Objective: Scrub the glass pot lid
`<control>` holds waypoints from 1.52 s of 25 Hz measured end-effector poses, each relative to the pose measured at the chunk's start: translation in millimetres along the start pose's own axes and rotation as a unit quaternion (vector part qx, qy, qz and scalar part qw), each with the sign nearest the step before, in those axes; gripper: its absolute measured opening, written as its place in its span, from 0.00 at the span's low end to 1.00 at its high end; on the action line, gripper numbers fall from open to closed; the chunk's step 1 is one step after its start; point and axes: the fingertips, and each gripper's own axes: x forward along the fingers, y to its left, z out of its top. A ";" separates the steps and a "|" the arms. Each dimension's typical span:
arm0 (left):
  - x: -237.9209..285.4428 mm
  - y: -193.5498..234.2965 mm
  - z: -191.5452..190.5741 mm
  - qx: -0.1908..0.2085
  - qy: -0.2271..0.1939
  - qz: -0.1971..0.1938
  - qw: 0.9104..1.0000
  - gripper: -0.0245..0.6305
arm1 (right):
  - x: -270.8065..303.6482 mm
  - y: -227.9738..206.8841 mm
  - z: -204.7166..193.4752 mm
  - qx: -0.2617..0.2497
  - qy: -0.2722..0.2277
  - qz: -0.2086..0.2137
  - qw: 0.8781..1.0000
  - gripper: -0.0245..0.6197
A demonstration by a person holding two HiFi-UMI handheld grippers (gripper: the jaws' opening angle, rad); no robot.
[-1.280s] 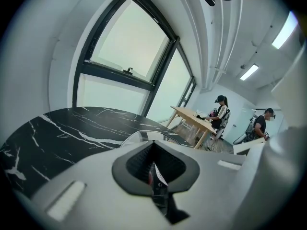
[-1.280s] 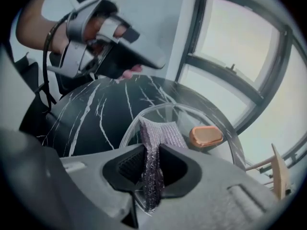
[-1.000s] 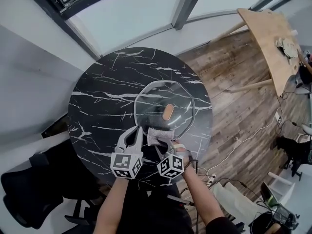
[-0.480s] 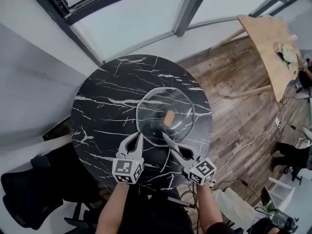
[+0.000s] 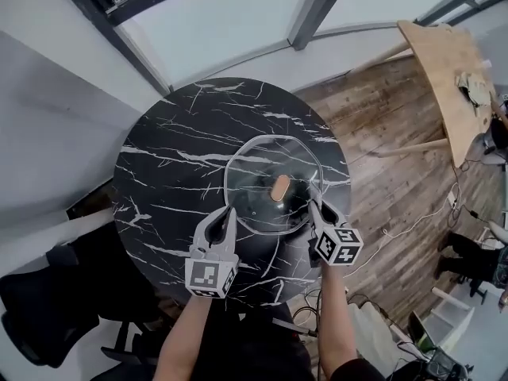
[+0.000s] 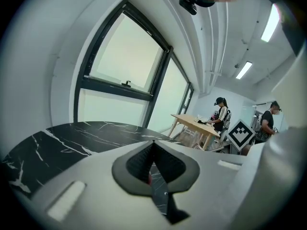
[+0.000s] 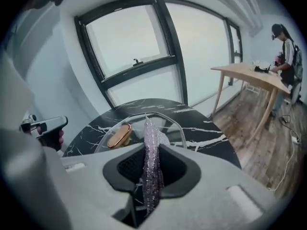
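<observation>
The glass pot lid (image 5: 270, 182) lies flat on the round black marble table (image 5: 167, 157), its tan knob (image 5: 279, 187) in the middle. My right gripper (image 5: 313, 205) is at the lid's right rim, shut on a silvery scrub cloth (image 7: 150, 163) that hangs edge-on between the jaws. In the right gripper view the lid (image 7: 165, 124) and knob (image 7: 119, 134) lie just beyond the right gripper (image 7: 151, 145). My left gripper (image 5: 226, 214) is shut and empty, with its tips by the lid's near left rim. In its own view the left gripper (image 6: 153, 150) looks across the table (image 6: 86, 133).
A wooden table (image 5: 444, 62) stands on the plank floor at the right, and cables (image 5: 397, 228) trail below it. A black chair (image 5: 48, 308) sits at the lower left. A window wall runs behind the marble table. People stand by the wooden table (image 6: 194, 123).
My right gripper swung from the lid's near edge round to its right side and rolled, so the cloth now stands edge-on. The left gripper stayed about where it was.
</observation>
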 end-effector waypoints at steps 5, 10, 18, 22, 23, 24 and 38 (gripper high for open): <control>4.0 4.5 -2.2 0.000 0.001 0.008 1.000 0.04 | 27.8 4.7 0.1 0.006 0.032 -0.006 0.999 0.16; 4.3 11.0 -5.1 -0.009 0.008 0.002 1.000 0.04 | 46.3 2.7 4.9 -0.011 0.053 -0.007 0.998 0.16; 3.6 31.6 -14.1 -0.022 0.016 0.017 0.999 0.04 | 74.6 -1.7 34.8 -0.024 0.078 0.005 0.997 0.16; 2.8 38.7 -14.1 -0.028 0.017 0.019 0.999 0.04 | 90.0 6.7 48.8 -0.042 0.084 0.011 0.995 0.16; 2.5 40.1 -14.6 -0.031 0.017 0.020 0.999 0.04 | 93.3 9.6 51.2 -0.046 0.087 0.014 0.995 0.16; 2.2 41.6 -14.8 -0.034 0.018 0.021 0.999 0.04 | 96.6 12.6 53.3 -0.051 0.090 0.017 0.994 0.16; 0.3 69.2 -5.5 -0.058 0.007 0.033 0.998 0.04 | 145.7 76.0 76.7 -0.138 0.150 0.080 0.976 0.16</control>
